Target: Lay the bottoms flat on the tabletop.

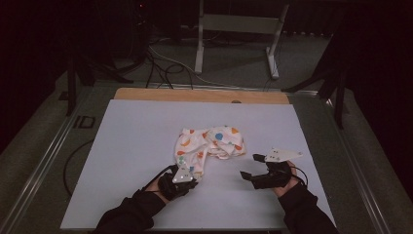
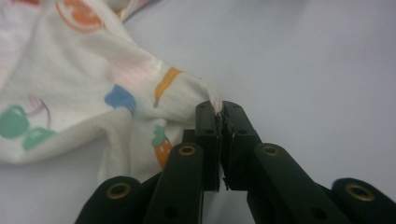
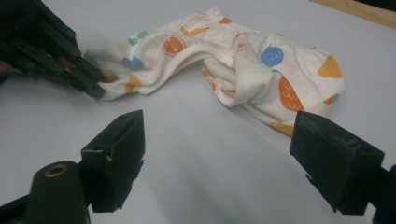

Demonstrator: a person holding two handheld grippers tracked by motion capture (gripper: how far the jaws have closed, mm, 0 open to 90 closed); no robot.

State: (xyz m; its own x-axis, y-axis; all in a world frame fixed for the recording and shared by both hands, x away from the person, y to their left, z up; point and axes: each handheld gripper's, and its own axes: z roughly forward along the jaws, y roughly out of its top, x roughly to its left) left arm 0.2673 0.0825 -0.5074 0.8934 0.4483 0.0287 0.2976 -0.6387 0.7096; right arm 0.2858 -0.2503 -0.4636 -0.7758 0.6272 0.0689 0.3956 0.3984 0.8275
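Lying crumpled near the middle of the white table sheet [image 1: 136, 146], a small printed garment [image 1: 209, 144] (baby shorts, it seems, with fruit shapes in orange, blue and green) is seen with one leg stretched toward the person's left side. The left gripper [image 2: 219, 108] is clenched on the hem corner of this leg; a thin fold of cloth is pinched between its jaws. The right gripper [image 3: 217, 154] is released, its jaws standing wide apart, and it hovers just above the sheet near the garment's other side, not touching it.

The garment is judged to be very light, soft and limp, so no shape will be kept when it is lifted; it will hang and fold on itself. It is not fragile and not slippery, but a thin pinch can slide out if pulled hard. A good second hold is judged to be the elastic waistband or the other leg hem, where the cloth is thicker.

Much open room is left around the garment on all sides. The wooden table edge [image 1: 195, 95] at the far side is well apart from it.
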